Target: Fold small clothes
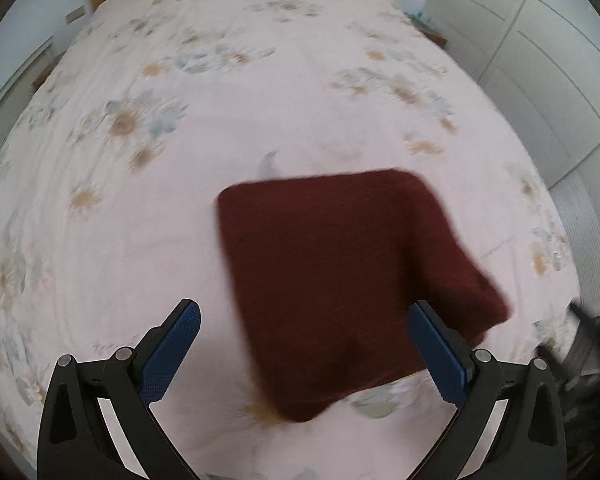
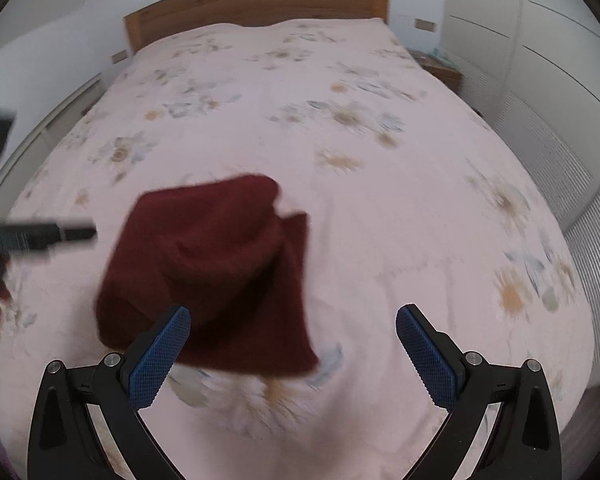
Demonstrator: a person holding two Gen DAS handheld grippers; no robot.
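Floral pink bedspread (image 1: 300,100), wooden headboard (image 2: 256,4) behind. Dark red folded garment (image 1: 340,272) lies flat near the bed's foot edge, straight ahead between the spread-wide, empty left gripper (image 1: 304,344). It sits ahead-left of the right gripper (image 2: 292,344), also spread and empty, so left looks nearer.

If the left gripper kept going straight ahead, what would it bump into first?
Most likely the dark red cloth. It lies on the flowery bedspread right ahead of the left gripper, whose fingers are open and holding nothing. The picture is blurry and depth is hard to judge, so it might pass just above the cloth.
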